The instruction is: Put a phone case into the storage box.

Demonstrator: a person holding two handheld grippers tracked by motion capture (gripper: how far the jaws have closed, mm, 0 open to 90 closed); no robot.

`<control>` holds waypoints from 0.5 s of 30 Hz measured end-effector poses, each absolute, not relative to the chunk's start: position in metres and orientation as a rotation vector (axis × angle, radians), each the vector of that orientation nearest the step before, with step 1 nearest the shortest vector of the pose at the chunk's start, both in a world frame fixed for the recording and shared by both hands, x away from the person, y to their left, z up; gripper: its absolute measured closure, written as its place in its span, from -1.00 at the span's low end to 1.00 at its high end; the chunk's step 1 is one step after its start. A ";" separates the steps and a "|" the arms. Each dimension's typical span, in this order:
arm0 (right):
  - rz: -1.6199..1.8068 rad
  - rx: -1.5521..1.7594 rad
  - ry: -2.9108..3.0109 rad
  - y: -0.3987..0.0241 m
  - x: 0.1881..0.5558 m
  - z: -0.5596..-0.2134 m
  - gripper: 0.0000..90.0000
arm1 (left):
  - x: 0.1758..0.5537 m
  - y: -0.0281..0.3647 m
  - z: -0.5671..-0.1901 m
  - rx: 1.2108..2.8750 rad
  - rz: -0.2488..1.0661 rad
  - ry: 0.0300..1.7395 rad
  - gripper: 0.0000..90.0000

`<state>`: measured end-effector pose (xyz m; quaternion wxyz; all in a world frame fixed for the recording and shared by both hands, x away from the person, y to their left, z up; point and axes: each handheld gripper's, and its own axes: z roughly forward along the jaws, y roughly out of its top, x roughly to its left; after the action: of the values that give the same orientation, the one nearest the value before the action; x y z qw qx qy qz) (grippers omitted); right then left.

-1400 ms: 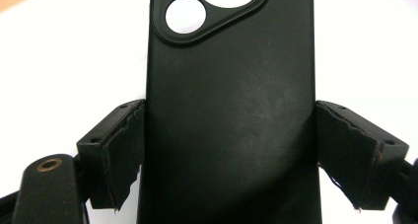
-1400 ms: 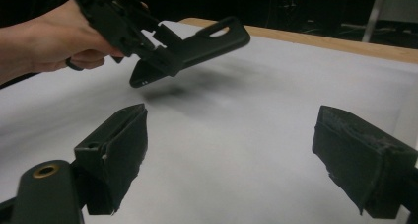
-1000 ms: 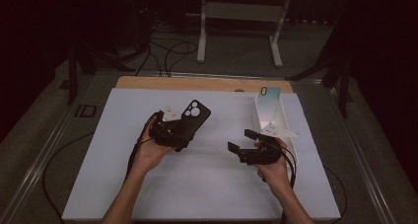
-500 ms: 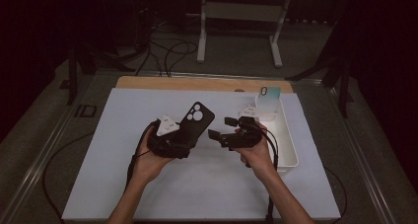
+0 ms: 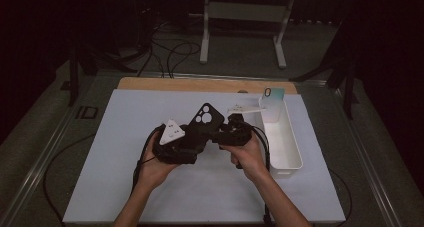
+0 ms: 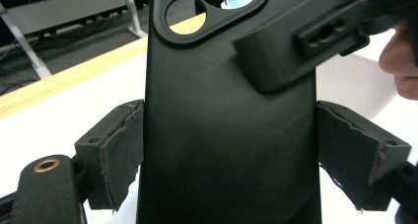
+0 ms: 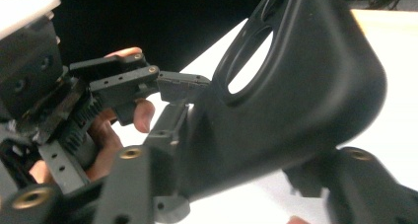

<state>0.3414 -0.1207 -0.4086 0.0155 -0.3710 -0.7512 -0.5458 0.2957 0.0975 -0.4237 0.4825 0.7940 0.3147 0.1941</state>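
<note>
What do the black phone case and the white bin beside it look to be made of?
The phone case looks like matte soft plastic or silicone: an even, dull surface with no glare and rounded camera cutouts. The white bin looks like rigid moulded plastic, smooth with thin straight walls, though the dim light leaves its finish uncertain.

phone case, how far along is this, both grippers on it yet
Done: the black phone case is off the table, clamped between the left gripper pads. In hand: the right gripper is at its edge, jaws either side. Left: unclear; the white bin holds a teal case.
</note>
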 end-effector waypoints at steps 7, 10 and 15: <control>-1.695 -1.173 -2.245 -0.121 0.343 -0.409 0.55 | 0.295 0.094 -0.427 1.934 0.476 0.765 -0.65; -1.690 -1.168 -2.229 -0.121 0.343 -0.410 0.63 | 0.296 0.094 -0.427 1.934 0.478 0.767 -0.65; -1.694 -1.146 -2.218 -0.120 0.341 -0.410 0.83 | 0.296 0.093 -0.429 1.942 0.472 0.770 -0.65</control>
<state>0.3411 -0.1197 -0.4096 0.0624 -0.3791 -0.7337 -0.5604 0.2958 0.0930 -0.4289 0.4792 0.7959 0.3153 0.1934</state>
